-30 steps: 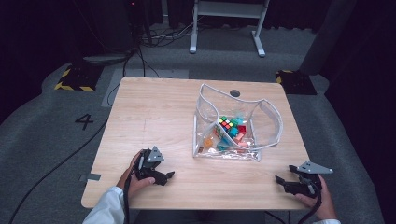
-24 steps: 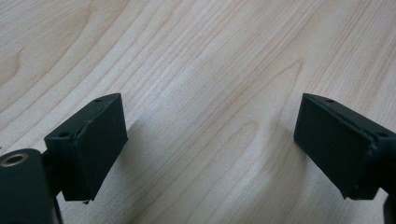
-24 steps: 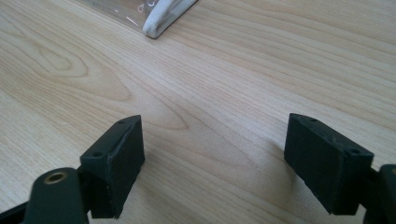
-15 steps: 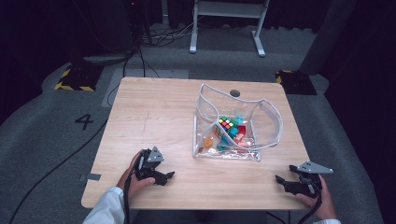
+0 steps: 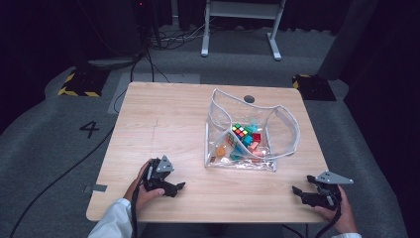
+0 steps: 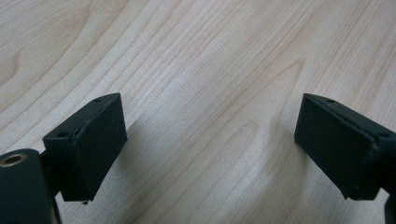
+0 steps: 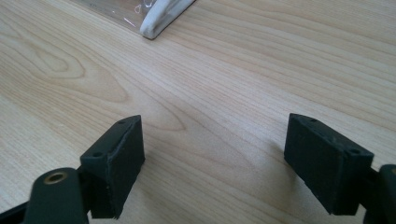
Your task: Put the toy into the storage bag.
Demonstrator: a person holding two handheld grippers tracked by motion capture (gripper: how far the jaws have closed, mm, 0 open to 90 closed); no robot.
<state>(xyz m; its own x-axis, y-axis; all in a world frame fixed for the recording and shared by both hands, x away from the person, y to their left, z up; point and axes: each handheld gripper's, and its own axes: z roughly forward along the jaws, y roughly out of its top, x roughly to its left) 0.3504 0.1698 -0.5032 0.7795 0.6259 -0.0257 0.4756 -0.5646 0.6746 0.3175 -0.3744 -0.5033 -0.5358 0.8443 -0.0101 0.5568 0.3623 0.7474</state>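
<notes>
Left tongs [image 5: 179, 187] agape, right tongs [image 5: 296, 191] agape, pouch [image 5: 250, 134] between

The pouch [image 5: 247, 134] stands on the worktop [image 5: 168, 119], right of centre, with the cube [image 5: 241, 131] and other small items inside it. The left tongs [image 5: 179, 187] rest near the front edge, left of the pouch; the right tongs [image 5: 295, 191] sit at the front right corner.

Beyond your wooden worktop [image 5: 168, 124], with a dark round hole [image 5: 249, 99] near its far edge, you see grey carpet bearing a number 4 [image 5: 89, 129], black cables [image 5: 148, 47], yellow-black hazard tape [image 5: 74, 91] and a white frame's legs [image 5: 240, 27].
</notes>
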